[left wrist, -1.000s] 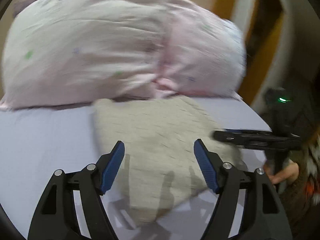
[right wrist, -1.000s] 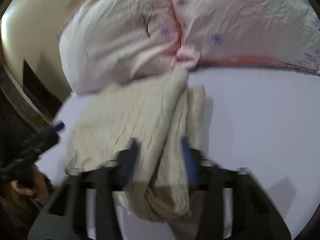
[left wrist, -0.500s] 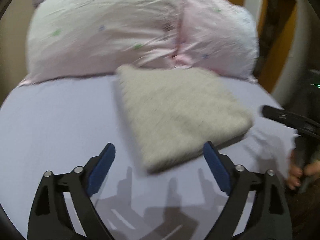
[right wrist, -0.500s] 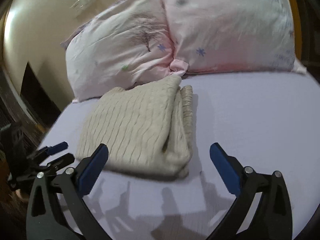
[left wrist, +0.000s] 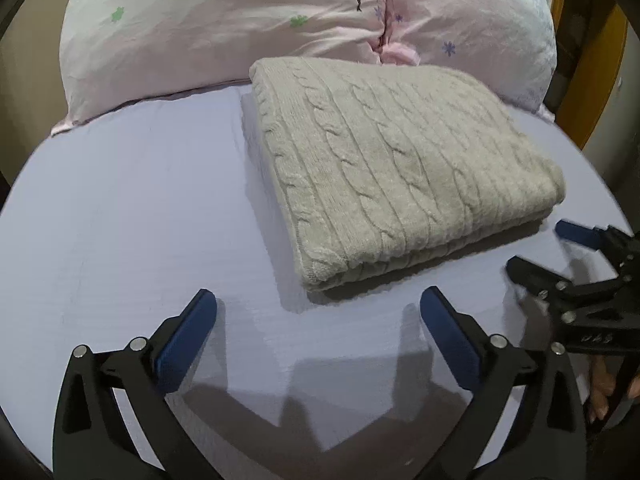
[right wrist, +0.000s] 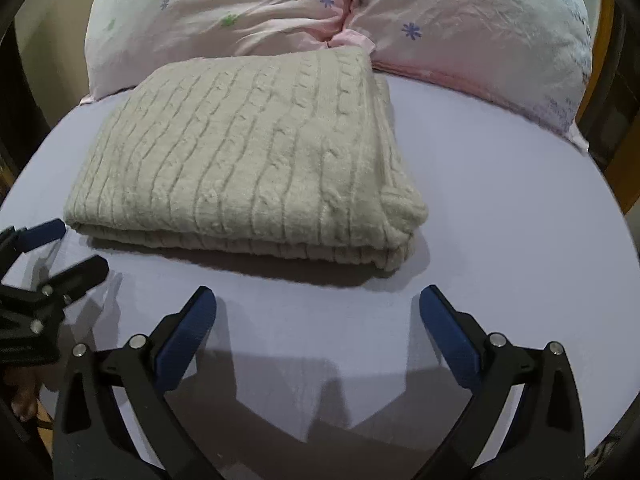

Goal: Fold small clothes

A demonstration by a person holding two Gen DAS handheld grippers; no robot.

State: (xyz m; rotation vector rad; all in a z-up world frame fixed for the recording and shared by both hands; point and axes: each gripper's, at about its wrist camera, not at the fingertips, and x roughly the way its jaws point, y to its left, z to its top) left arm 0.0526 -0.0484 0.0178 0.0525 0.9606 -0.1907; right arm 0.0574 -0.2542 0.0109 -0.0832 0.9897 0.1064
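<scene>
A beige cable-knit sweater [left wrist: 392, 164] lies folded into a flat rectangle on the lavender bed sheet [left wrist: 132, 216]; it also shows in the right wrist view [right wrist: 248, 160]. My left gripper [left wrist: 318, 300] is open and empty, a short way in front of the sweater's near edge. My right gripper [right wrist: 318, 300] is open and empty, just in front of the sweater too. The right gripper also shows in the left wrist view [left wrist: 536, 248] beside the sweater's right side, and the left gripper shows in the right wrist view [right wrist: 76, 246] at the sweater's left side.
Two pink flower-print pillows [left wrist: 248, 20] lie against the sweater's far edge, also in the right wrist view [right wrist: 472, 28]. A wooden frame [left wrist: 592, 60] stands at the right of the bed. The sheet [right wrist: 500, 220] stretches around the sweater.
Both grippers let go of the sweater and pulled back from it with jaws wide. The sweater now lies folded and still on the sheet.
</scene>
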